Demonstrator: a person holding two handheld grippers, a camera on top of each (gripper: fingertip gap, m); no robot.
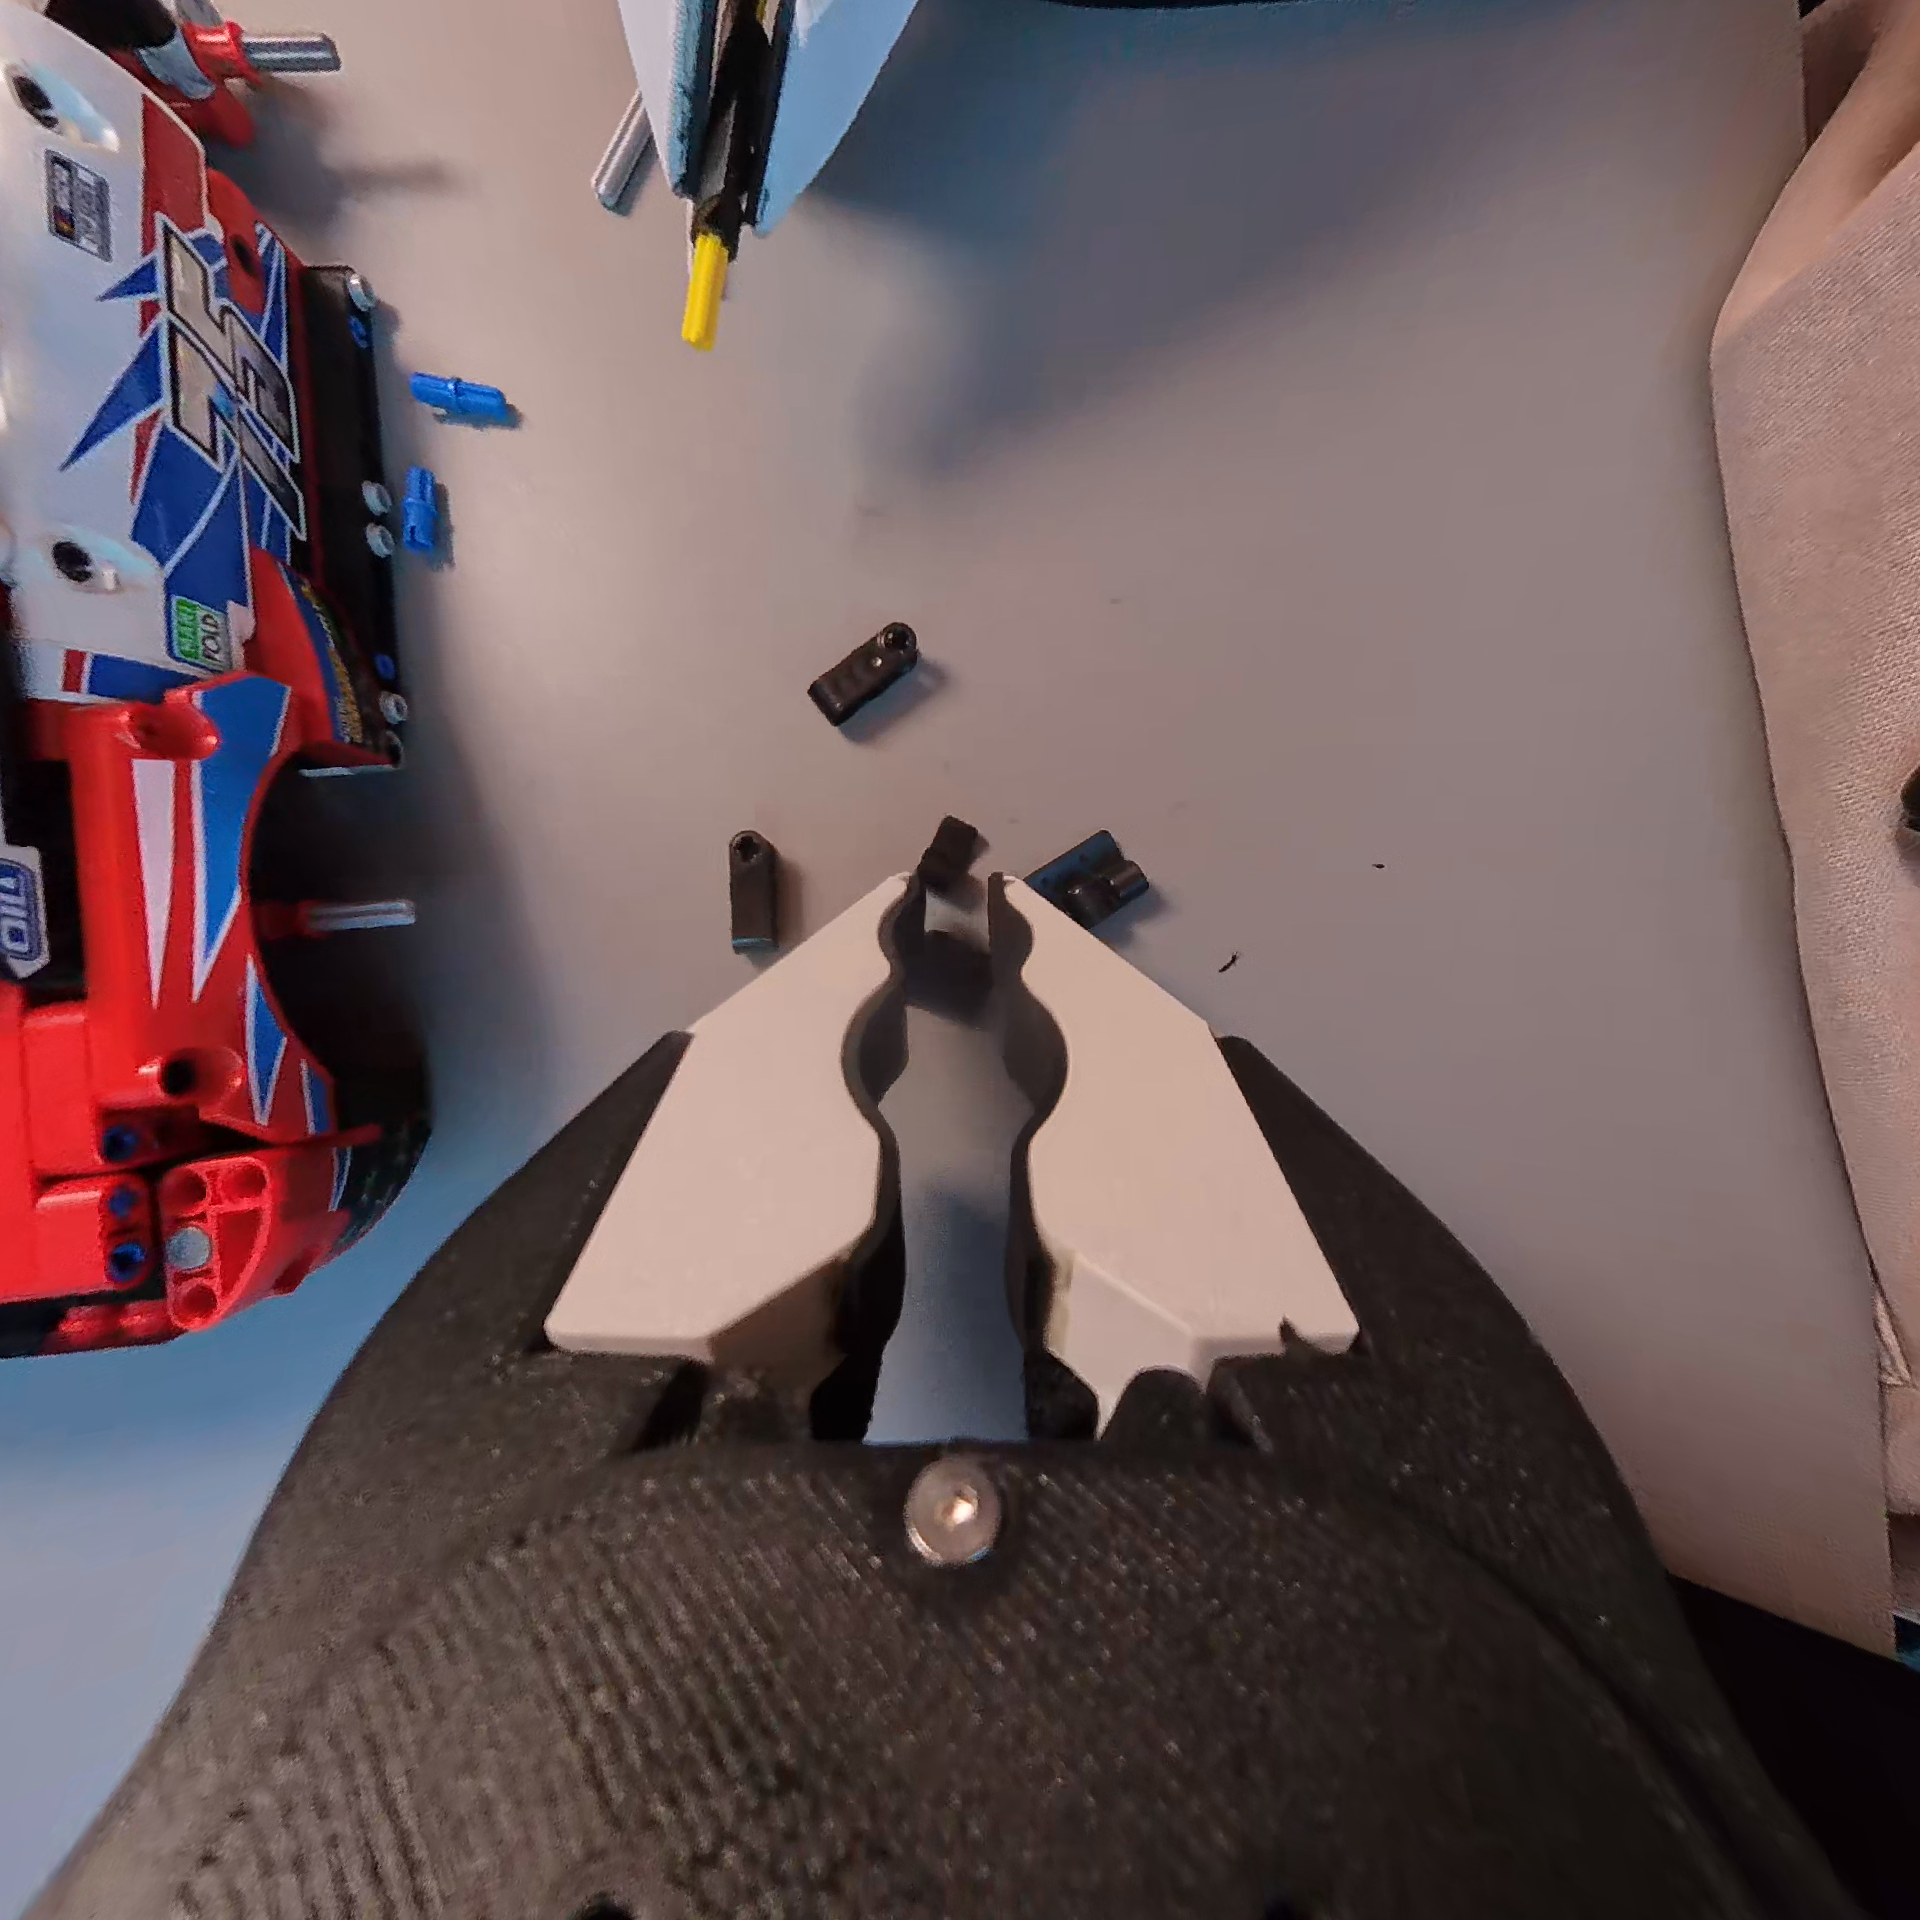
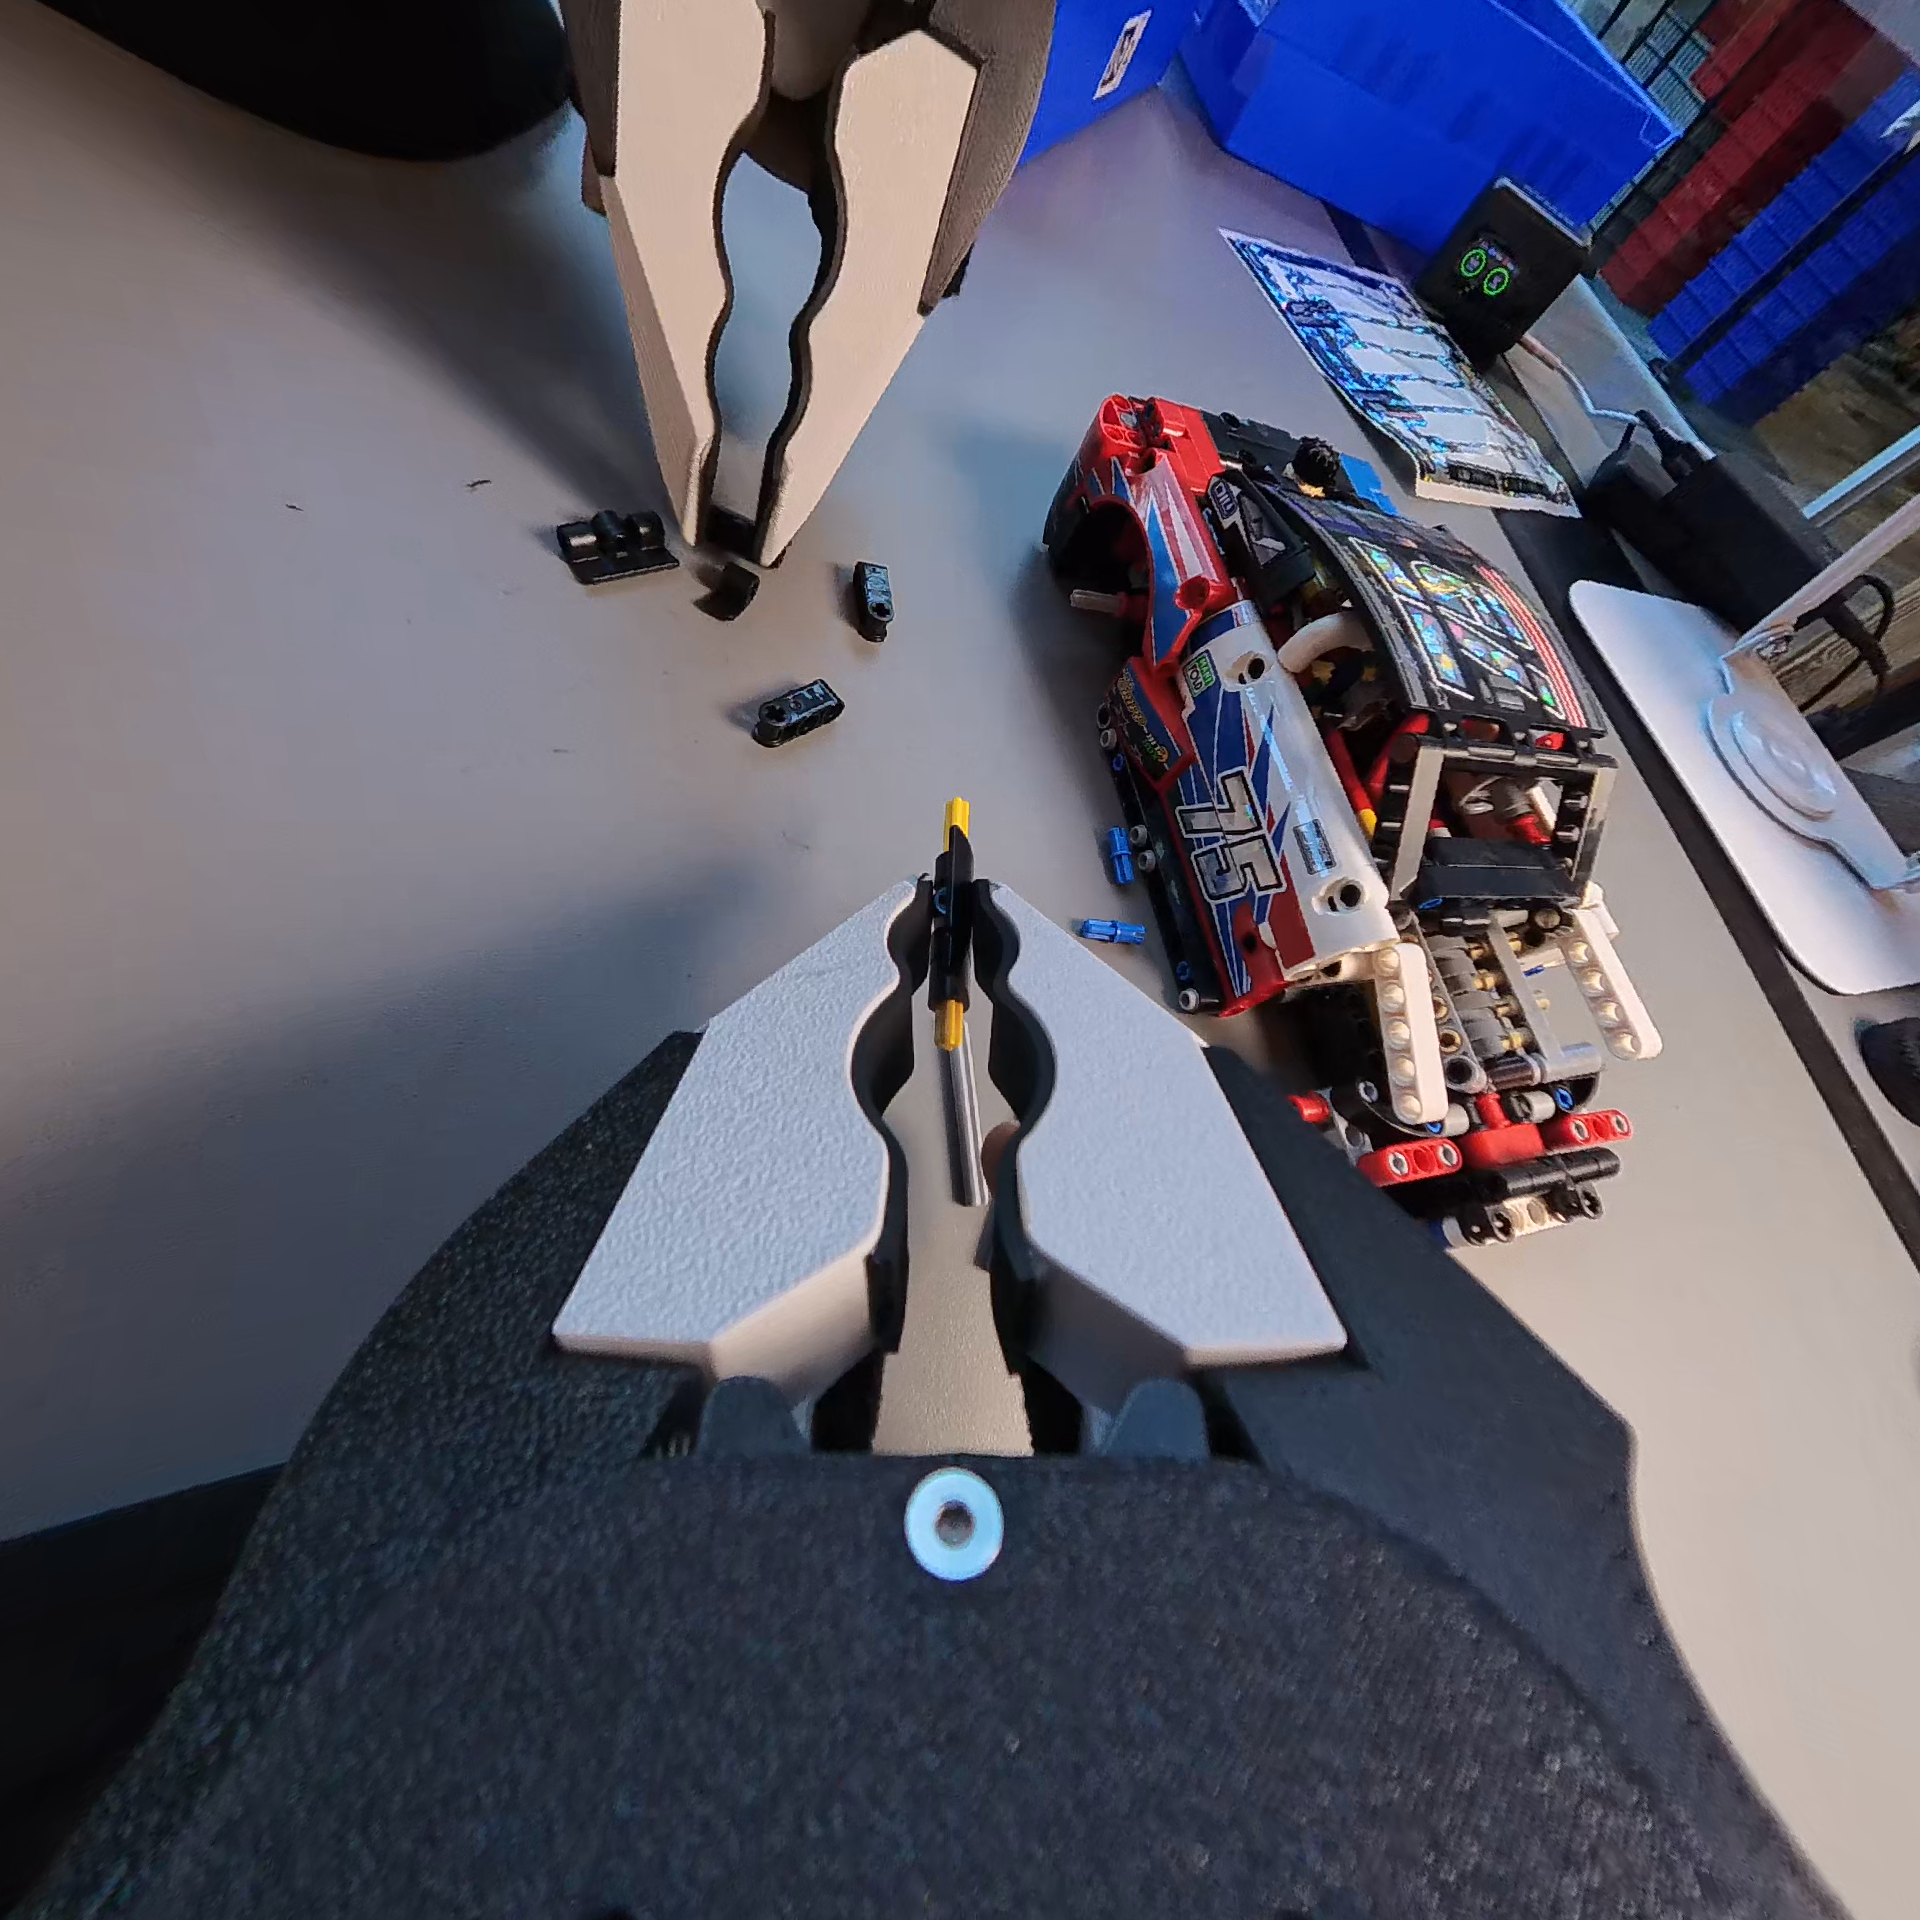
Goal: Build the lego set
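Observation:
My left gripper (image 1: 951, 883) stands tips-down on the grey table (image 1: 1351, 623), shut on a small black piece (image 1: 954, 844); it also shows in the right wrist view (image 2: 732, 545). Around it lie a black plate piece (image 1: 1091, 878), one black connector (image 1: 750, 890) and another black connector (image 1: 865, 673). My right gripper (image 2: 954, 888) is shut on a black piece with a yellow axle (image 2: 956, 821) through it, held above the table. A grey axle (image 2: 964, 1132) shows between its fingers. The red, white and blue Lego car (image 2: 1351, 810) lies to the right.
Two blue pins (image 2: 1112, 930) (image 2: 1118, 854) lie beside the car. An instruction booklet (image 2: 1392, 364), blue bins (image 2: 1403, 104), a small black device with a lit screen (image 2: 1496, 270) and a monitor stand base (image 2: 1745, 790) are behind it. A beige cushion (image 1: 1829, 831) borders the table. Some 11 centimetres of space lies between my two pairs of fingers. My left gripper's tips are some 4 centimetres from the black connector (image 1: 865, 673). It is also in sight in the right wrist view (image 2: 797, 707).

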